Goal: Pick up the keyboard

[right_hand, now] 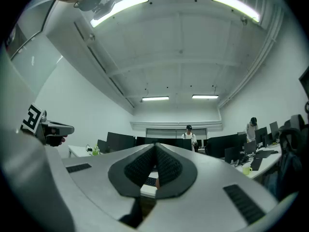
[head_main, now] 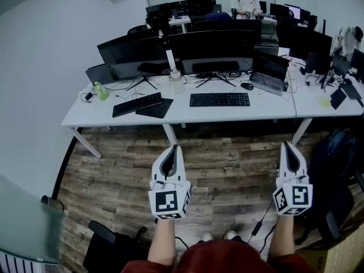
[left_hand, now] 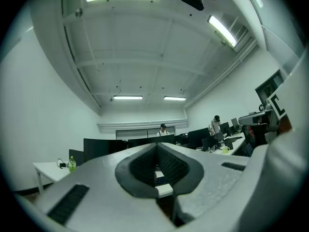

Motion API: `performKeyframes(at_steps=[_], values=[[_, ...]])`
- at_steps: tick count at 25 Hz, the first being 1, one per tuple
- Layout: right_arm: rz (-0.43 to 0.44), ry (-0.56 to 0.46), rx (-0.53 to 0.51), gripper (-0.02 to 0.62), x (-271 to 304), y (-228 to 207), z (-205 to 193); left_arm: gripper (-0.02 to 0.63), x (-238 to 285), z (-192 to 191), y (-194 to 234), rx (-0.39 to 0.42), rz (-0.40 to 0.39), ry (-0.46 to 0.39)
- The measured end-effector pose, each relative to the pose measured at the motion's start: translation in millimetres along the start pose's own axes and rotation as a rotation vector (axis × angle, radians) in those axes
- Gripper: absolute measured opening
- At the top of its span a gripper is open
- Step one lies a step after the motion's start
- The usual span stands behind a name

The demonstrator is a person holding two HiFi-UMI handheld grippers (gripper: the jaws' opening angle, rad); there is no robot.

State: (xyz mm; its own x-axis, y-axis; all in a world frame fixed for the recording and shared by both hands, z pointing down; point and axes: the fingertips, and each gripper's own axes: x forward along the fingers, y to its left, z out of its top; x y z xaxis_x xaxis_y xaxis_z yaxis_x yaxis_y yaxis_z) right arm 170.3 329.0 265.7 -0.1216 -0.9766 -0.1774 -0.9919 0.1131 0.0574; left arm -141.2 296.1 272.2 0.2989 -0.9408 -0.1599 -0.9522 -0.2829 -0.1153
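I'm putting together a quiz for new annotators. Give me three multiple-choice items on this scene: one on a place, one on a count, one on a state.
1. Where does the green bottle stand?
A. At the left end of the white desk
B. On the floor
C. Beside the laptop

2. How many loose black keyboards lie on the white desk?
A. One
B. Two
C. Four

3. In what state are the left gripper and the right gripper?
A. Both shut, holding nothing
B. Both wide open
C. The left one shut on a keyboard

Answers:
1. A: the head view shows the bottle near the desk's left end.
2. B: only the left keyboard and the centre keyboard lie there.
3. A: each gripper view shows its jaws together with nothing between them, short of the desk.
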Motion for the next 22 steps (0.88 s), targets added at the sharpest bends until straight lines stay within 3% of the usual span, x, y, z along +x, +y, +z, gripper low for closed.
performKeyframes(at_steps=[15,22], values=[[0.007,-0.017,-0.006,-0.002,-3.4,37.2,2.1,0.006,-13.6,-0.3,26.6,0.01,-0.009,-0.013],[-0.029,-0.012,0.015,-0.002,-3.4,52.2,-6.2,0.008,-18.3,-12.8,41.3,0.038,-0.012,-0.002]])
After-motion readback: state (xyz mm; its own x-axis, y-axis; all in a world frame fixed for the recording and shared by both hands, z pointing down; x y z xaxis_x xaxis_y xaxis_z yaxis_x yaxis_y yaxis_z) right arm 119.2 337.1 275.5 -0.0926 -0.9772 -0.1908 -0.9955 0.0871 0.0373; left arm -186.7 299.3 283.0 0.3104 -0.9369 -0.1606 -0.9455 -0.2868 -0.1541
